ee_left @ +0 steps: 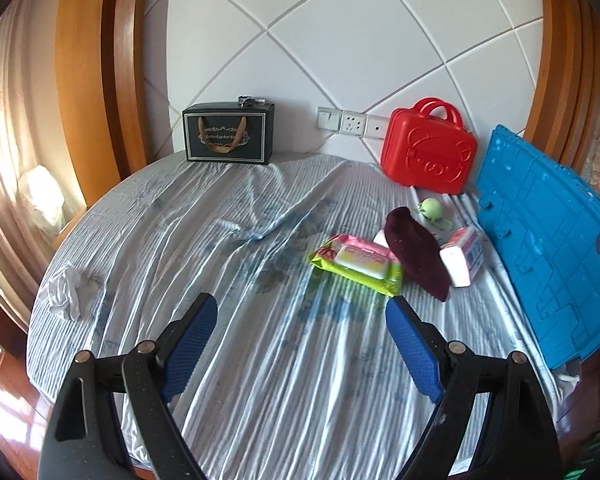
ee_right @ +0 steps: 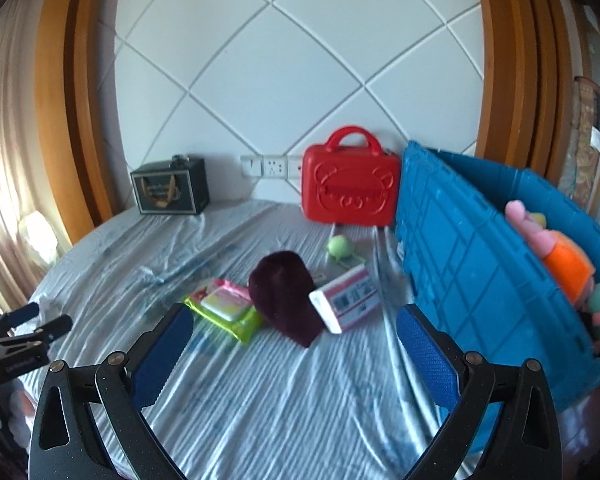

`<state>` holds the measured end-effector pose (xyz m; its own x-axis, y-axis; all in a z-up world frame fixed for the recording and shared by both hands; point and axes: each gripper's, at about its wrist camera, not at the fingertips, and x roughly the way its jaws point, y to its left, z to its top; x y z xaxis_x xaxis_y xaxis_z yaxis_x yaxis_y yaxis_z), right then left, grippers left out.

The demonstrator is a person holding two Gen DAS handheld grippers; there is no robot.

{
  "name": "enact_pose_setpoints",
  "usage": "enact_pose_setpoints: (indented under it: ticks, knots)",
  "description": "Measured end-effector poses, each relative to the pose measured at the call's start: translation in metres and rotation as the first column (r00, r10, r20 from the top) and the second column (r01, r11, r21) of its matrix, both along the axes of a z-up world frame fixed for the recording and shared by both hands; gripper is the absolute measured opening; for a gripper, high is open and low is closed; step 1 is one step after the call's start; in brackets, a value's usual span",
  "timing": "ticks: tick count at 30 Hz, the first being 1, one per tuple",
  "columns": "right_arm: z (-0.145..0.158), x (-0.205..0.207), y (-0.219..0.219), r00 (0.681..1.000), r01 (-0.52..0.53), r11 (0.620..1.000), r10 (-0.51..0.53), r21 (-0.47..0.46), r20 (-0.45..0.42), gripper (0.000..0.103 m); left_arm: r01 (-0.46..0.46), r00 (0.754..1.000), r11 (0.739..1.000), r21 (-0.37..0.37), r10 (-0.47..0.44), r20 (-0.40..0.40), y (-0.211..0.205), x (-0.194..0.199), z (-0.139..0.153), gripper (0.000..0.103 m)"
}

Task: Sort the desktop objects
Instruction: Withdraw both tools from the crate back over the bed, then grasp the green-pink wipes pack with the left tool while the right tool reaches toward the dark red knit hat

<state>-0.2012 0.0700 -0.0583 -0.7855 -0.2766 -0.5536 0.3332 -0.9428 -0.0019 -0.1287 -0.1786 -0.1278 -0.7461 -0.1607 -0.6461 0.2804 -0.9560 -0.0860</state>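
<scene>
Only from right wrist, plush toys inside blue crate, left tongs

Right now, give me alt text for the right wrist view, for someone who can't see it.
An open, empty right claw hovers over a striped tablecloth, facing a maroon hat, green wipes pack and pink tissue pack. A blue crate holding plush toys stands to the right.

Glossy plastic red case, wrinkled cloth sheet
</scene>
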Motion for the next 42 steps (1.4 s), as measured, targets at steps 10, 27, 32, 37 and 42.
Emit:
enact_pose_setpoints:
  ticks: [10, 27, 32, 37, 42]
  knots:
    - [-0.055, -0.074, 0.005, 0.991, -0.030, 0.999, 0.028, 0.013, 0.128, 0.103, 0.023, 0.995, 1.000, 0.005, -0.023, 0.100, 0.023, -0.076, -0.032, 0.087]
    - [-0.176, -0.177, 0.037, 0.923, -0.053, 0.998, 0.036, 0.035, 0.382, 0.103, 0.129, 0.932, 0.991, 0.041, -0.135, 0.335, 0.104, -0.232, -0.150, 0.087]
    - [-0.187, -0.188, 0.039, 0.913, -0.035, 0.997, 0.006, 0.063, 0.409, 0.103, 0.149, 0.909, 0.989, 0.020, -0.145, 0.391, 0.115, -0.270, -0.182, 0.087]
    - [-0.200, -0.202, 0.037, 0.898, -0.014, 0.996, -0.025, 0.086, 0.440, 0.103, 0.088, 0.899, 0.996, 0.023, -0.089, 0.429, 0.083, -0.264, -0.197, 0.088]
    - [-0.206, -0.214, 0.030, 0.888, 0.016, 0.997, -0.047, 0.071, 0.458, 0.103, -0.071, 0.866, 0.994, -0.084, 0.103, 0.490, 0.014, -0.237, -0.209, 0.088]
